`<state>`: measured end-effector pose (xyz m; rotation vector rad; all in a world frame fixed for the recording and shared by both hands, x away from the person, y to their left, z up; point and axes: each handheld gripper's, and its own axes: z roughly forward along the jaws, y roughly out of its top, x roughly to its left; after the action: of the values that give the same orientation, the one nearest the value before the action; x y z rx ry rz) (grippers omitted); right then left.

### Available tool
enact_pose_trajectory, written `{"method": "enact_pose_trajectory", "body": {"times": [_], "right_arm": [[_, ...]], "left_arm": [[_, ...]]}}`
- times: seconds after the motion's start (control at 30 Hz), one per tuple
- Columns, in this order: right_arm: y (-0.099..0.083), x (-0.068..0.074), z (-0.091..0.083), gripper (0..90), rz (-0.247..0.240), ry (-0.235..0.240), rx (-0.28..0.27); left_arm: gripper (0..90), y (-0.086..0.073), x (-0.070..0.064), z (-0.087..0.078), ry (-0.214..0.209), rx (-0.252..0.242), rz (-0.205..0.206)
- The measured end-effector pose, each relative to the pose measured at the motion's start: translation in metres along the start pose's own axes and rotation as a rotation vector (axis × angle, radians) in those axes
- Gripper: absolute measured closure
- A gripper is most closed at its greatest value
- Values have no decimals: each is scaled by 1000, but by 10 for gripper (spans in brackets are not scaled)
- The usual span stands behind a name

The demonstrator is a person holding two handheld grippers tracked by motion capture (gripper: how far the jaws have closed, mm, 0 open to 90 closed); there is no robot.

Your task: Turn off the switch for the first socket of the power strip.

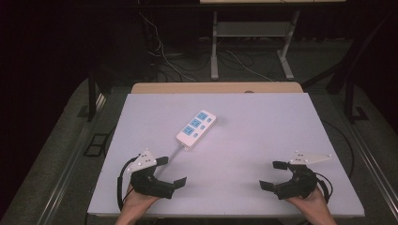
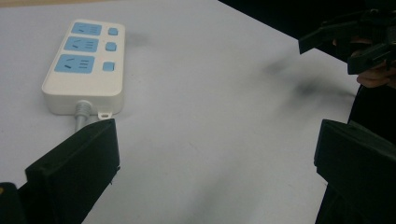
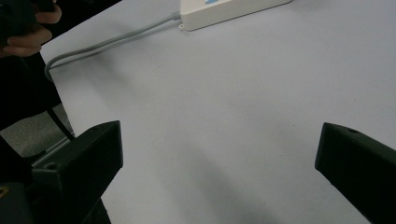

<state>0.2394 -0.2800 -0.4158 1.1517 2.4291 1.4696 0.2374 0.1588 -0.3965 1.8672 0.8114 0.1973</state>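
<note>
A white power strip [image 1: 197, 125] with blue sockets lies near the middle of the white table [image 1: 263, 131], and its grey cable [image 1: 174, 153] runs toward my left gripper [image 1: 171, 171]. That gripper rests at the front left, open, holding nothing. My right gripper [image 1: 273, 175] sits at the front right, also open and holding nothing. In the left gripper view the power strip [image 2: 86, 65] lies just beyond the left jaw, between the spread jaws of the left gripper [image 2: 217, 154]. The right gripper view shows the strip's end [image 3: 233, 7] and cable [image 3: 107, 42] far ahead of the right gripper [image 3: 219, 158].
A wooden strip [image 1: 216, 87] borders the table's far edge. Beyond it stand the white legs of another desk [image 1: 214, 51], with loose cables [image 1: 164, 56] on the dark floor. Metal rails [image 1: 70, 164] run along both sides of the table.
</note>
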Motion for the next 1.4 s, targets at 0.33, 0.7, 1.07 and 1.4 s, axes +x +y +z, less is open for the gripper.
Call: {"method": "enact_pose_trajectory", "body": {"times": [0.33,0.7,1.07,1.4], "right_arm": [[0,-2,-3,6,8,-7,-9],[0,-2,-3,6,7,-9,-6],[0,-2,-4,6,-1,-17,-1],[-1,-3,-5,6,-2,-19,1]], "left_arm": [[0,18,3,4,0,40,2],[0,41,11,3,3,53,15],[0,58,18,11,-9,68,25],[0,71,23,21,-13,89,47]]}}
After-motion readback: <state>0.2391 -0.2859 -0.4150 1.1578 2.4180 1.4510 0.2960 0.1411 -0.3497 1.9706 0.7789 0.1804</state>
